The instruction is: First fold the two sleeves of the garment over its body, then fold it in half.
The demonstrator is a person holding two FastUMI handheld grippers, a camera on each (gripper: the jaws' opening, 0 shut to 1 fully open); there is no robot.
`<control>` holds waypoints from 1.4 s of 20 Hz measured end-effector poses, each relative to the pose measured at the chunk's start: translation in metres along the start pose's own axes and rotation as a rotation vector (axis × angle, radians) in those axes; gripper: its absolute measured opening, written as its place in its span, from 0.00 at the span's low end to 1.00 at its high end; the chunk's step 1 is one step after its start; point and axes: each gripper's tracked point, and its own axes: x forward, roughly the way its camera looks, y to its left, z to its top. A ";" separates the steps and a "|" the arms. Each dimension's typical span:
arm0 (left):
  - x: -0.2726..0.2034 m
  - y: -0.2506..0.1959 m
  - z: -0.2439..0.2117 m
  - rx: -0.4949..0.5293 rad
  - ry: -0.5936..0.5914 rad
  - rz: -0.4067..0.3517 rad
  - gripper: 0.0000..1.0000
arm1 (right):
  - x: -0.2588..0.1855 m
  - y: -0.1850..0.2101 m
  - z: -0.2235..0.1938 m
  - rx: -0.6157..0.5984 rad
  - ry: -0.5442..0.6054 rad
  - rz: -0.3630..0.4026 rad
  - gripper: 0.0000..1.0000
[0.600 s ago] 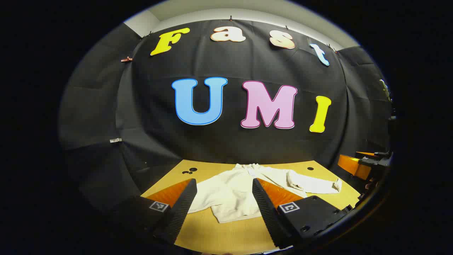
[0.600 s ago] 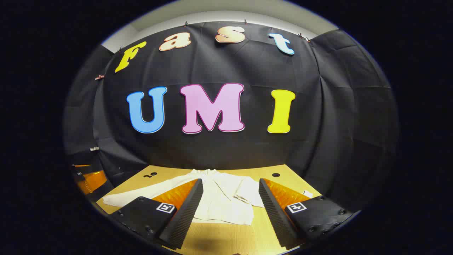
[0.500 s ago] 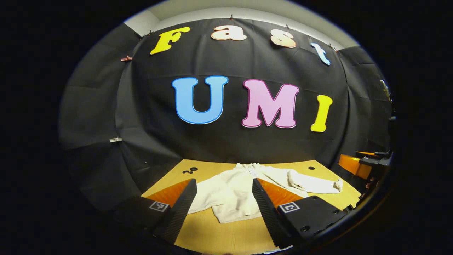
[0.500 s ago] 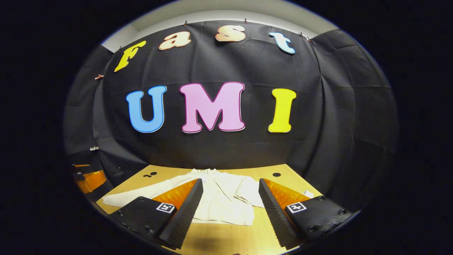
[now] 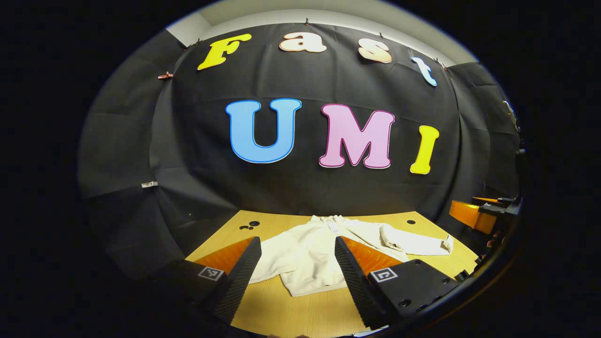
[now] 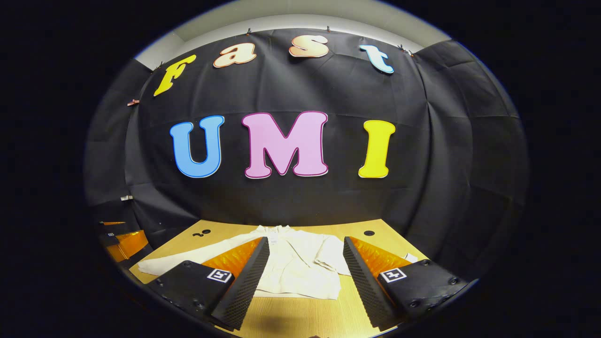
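A wooden table (image 5: 281, 310) stands before the black cloth wall, and on it a cream garment (image 5: 307, 256) lies spread flat, collar toward the wall. From left to right, the left sleeve (image 6: 188, 256) stretches out sideways, the body lies unfolded in the middle, and the right sleeve (image 5: 413, 244) also reaches out to the side, so I judge that no fold is made yet and both sleeve folds and the halving remain. The left gripper (image 5: 296, 267) and the right gripper (image 6: 305, 270) both hover above the near edge with fingers spread wide, holding nothing.
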 end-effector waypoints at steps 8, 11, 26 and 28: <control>0.005 0.009 0.000 -0.003 0.006 0.029 0.98 | 0.007 0.001 -0.004 0.010 0.011 0.013 0.97; 0.011 0.008 -0.001 0.005 -0.003 0.040 0.97 | 0.018 -0.002 -0.008 -0.002 0.019 0.023 0.97; 0.061 -0.021 -0.032 0.008 0.107 0.064 0.97 | 0.108 -0.152 -0.072 0.058 0.204 -0.192 0.98; 0.069 -0.023 -0.038 0.005 0.126 0.067 0.98 | 0.118 -0.188 -0.087 0.064 0.239 -0.258 0.97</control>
